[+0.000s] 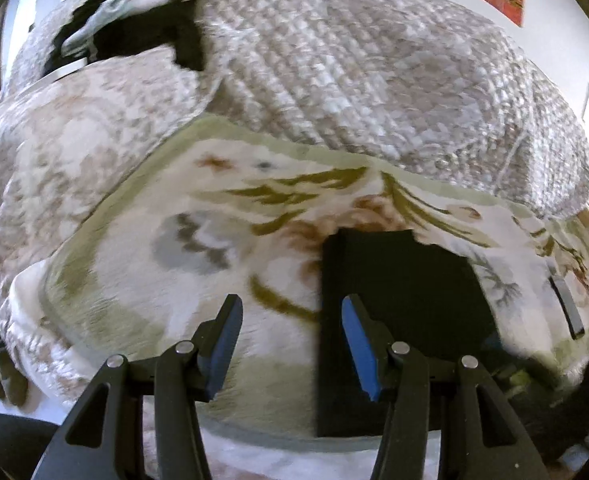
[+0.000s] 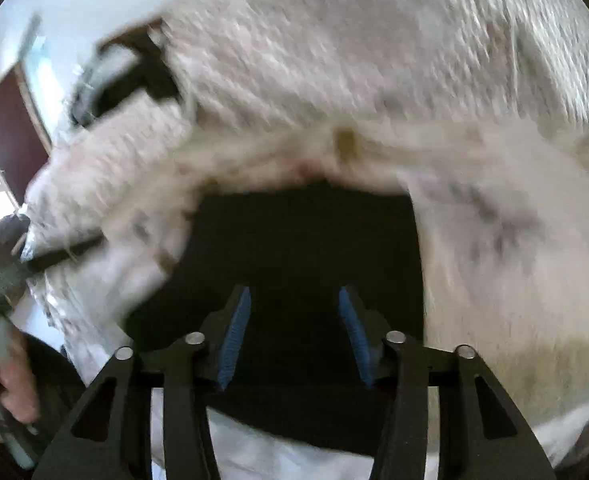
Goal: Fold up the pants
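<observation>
The black pants (image 1: 406, 280) lie folded into a flat rectangle on a floral blanket (image 1: 166, 264). My left gripper (image 1: 291, 304) hovers open over the blanket; its right finger is above the pants' left edge and nothing is between its pads. In the blurred right wrist view, the pants (image 2: 302, 240) fill the middle. My right gripper (image 2: 295, 290) stands open just above them, and its blue pads (image 2: 236, 336) press on nothing.
A grey-white quilted cover (image 1: 354, 60) is heaped behind the floral blanket. A black and white garment (image 1: 126, 28) lies at the far left of the bed. A hand (image 2: 10, 384) holds the other gripper at the left edge of the right wrist view.
</observation>
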The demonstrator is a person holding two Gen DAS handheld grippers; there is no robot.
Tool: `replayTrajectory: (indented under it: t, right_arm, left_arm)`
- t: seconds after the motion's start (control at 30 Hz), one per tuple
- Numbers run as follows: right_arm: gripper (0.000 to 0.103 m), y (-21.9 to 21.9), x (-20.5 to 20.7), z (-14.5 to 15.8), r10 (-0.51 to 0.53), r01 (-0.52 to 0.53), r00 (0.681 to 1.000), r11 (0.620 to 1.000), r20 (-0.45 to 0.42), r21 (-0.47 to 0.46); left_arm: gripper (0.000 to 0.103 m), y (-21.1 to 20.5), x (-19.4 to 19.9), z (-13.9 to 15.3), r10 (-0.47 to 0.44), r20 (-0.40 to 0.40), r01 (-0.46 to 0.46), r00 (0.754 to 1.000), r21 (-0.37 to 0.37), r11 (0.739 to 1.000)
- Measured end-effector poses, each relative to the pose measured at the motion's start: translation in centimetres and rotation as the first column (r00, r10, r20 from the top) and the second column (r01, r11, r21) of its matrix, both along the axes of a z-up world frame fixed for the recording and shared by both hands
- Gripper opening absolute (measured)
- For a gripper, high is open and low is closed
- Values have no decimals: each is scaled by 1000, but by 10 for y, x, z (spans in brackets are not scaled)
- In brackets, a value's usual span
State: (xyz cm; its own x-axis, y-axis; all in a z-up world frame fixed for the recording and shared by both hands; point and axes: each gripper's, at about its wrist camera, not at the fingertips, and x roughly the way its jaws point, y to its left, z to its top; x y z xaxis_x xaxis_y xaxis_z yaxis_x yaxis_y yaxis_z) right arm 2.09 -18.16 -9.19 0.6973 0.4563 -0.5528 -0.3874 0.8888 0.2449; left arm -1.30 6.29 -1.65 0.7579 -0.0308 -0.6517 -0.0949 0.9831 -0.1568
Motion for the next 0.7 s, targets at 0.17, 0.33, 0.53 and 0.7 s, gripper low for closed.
replayTrajectory:
  t: [0.17, 0.33, 0.53, 0.7]
  right_arm:
    - [41, -15, -6, 14, 25, -26, 999, 999, 43, 41]
    - [41, -38, 11, 27, -33, 29, 997, 998, 65, 61]
    - [33, -47, 36, 40, -49, 46, 995, 998, 84, 39]
    - [10, -36, 69, 41, -20, 20, 997, 1000, 72, -6]
  left_arm:
    - [55, -30, 14, 9, -69, 2, 69, 998, 18, 997]
    - [55, -49, 26, 11, -105, 1, 105, 995, 31, 994]
    - [55, -60, 43, 4, -128, -22, 129, 992, 41, 991]
    - [55, -63, 65, -4, -147, -35, 149, 988, 54, 987]
